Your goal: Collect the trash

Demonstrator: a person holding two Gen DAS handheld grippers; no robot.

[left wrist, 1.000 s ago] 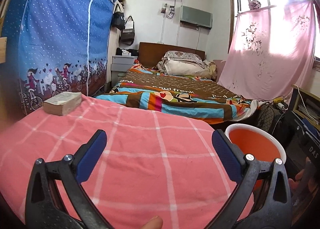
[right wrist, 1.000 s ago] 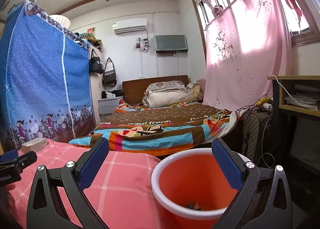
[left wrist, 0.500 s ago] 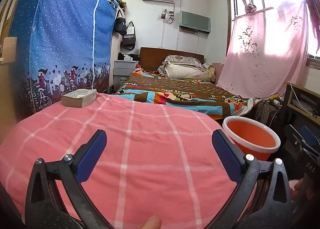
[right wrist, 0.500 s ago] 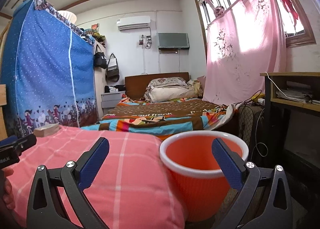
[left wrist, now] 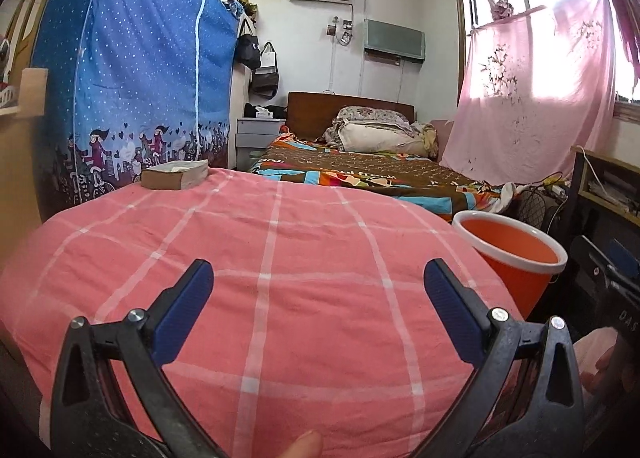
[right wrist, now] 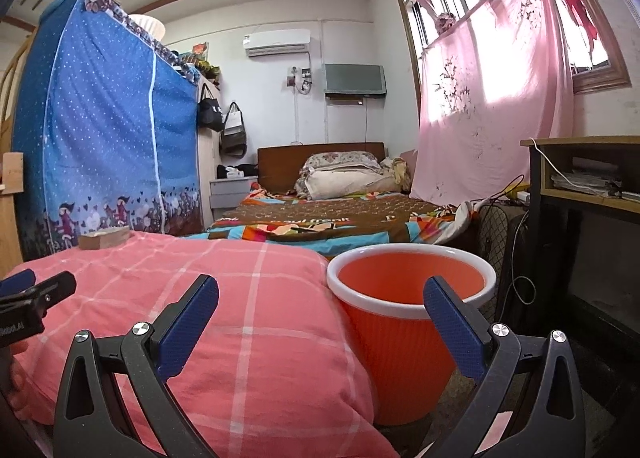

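So the orange plastic trash bucket with the white rim (right wrist: pixel 404 322) sits on the floor, tucked right up against the right edge of the pink checked cloth (left wrist: pixel 280 258) that covers the surface in front. From this low angle I can't see the bottom of the bucket, so whether any trash is in it is anyone's guess. The cloth itself looks clean: no wrappers, no crumpled paper, nothing loose that I can spot in either view. The only thing on it is a thick paperback book with a tan cover (left wrist: pixel 175 175) lying flat at the far left corner, well apart from the bucket, and that doesn't read as trash to me. The left gripper (left wrist: pixel 318 310) hovers over the near part of the cloth with its blue pads spread wide and nothing between them. The right gripper (right wrist: pixel 320 316) is just as wide apart and empty, aimed at the near side of the bucket. My take is the collecting looks pretty much done here, unless there's trash somewhere outside the views. Behind it all there's a bed with a colourful patchwork blanket (left wrist: pixel 360 178).
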